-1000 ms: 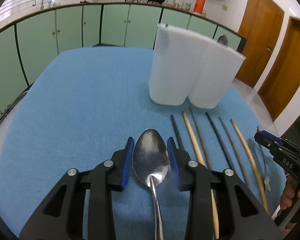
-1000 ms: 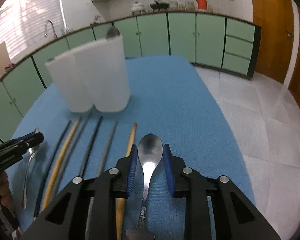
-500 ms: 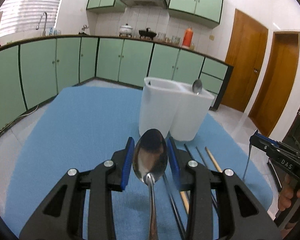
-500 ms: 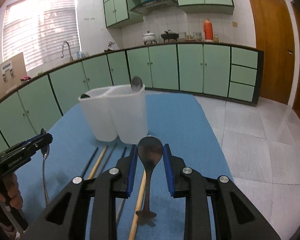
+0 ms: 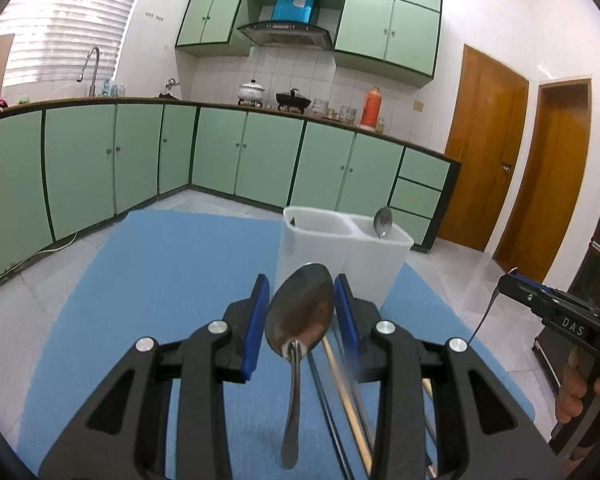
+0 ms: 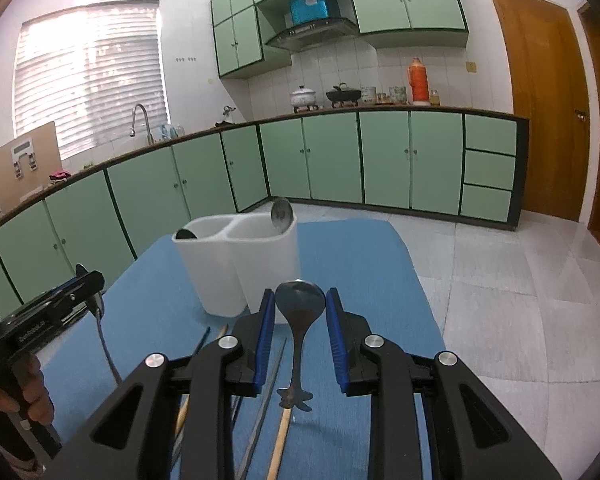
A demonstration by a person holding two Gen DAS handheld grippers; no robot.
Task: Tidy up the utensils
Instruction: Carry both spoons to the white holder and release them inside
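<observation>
My left gripper (image 5: 301,312) clamped on a large spoon (image 5: 300,316), my right gripper (image 6: 300,322) pinching a smaller spoon (image 6: 300,308), both above the blue mat (image 5: 160,280), white two-compartment holder (image 5: 340,256) ahead, one spoon (image 5: 382,222) standing in its right compartment, a dark tip (image 6: 186,234) showing in the left.

Left gripper (image 5: 302,312) points forward and slightly down, raised clear of the surface, blue pads (image 5: 256,320) pinching a spoon bowl (image 5: 300,310) between them, handle hanging toward the camera. Right gripper (image 6: 300,326) same pose, pads (image 6: 265,336) clamped on a shorter spoon (image 6: 300,308), bowl far, handle near. Each is hand-held: right hand (image 5: 580,392) wraps its grip at far right of the left view, left hand (image 6: 24,394) at far left of the right view.
</observation>
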